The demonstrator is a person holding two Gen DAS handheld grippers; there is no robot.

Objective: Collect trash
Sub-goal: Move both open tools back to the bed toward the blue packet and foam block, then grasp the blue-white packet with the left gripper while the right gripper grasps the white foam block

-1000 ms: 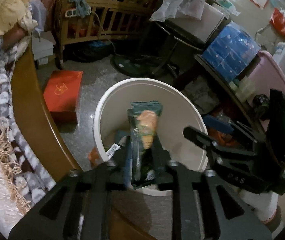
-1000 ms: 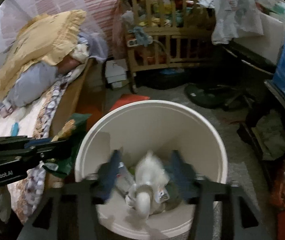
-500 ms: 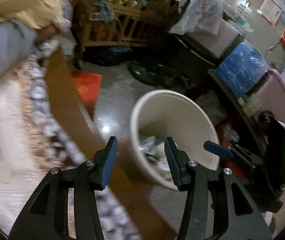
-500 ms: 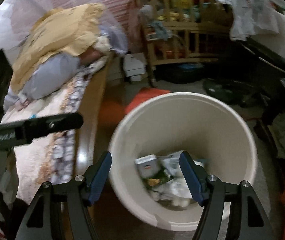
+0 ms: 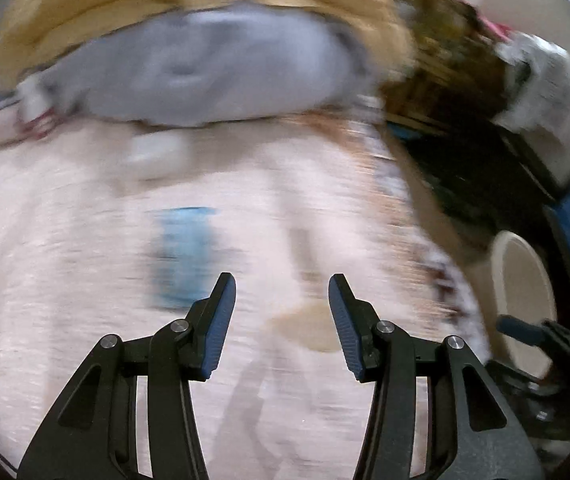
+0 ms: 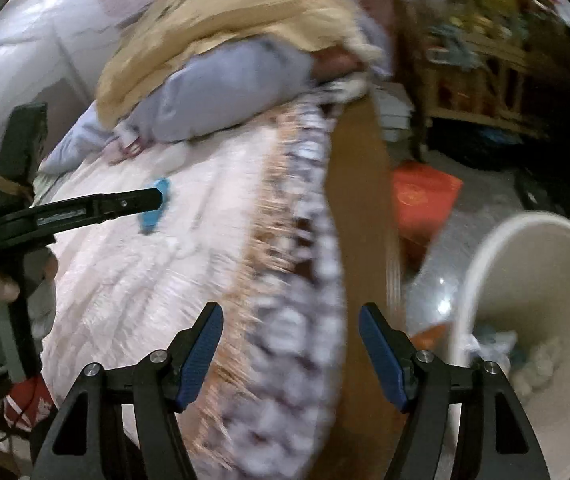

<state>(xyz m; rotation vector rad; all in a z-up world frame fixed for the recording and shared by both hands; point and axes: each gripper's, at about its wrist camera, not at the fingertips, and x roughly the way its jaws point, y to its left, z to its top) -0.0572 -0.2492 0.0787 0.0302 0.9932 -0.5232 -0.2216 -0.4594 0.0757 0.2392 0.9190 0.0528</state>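
Two grippers are now empty and both have swung away from the round cream plastic bin [image 6: 541, 320] toward the bed. A second ago the left gripper [image 5: 281, 320] held a dark snack wrapper over the bin and the right gripper [image 6: 291, 356] held a crumpled white piece; both pieces now seem to lie in the bin, on the floor at the right. The jaws of the left gripper have just been opening and stand apart with nothing between them, and the jaws of the right one stand apart too. On the pale pink bedspread [image 5: 65, 280], a small light blue packet [image 5: 183, 256] lies just beyond the left fingertips. I judge that it is the next trash to collect, but the blur hides its exact shape.
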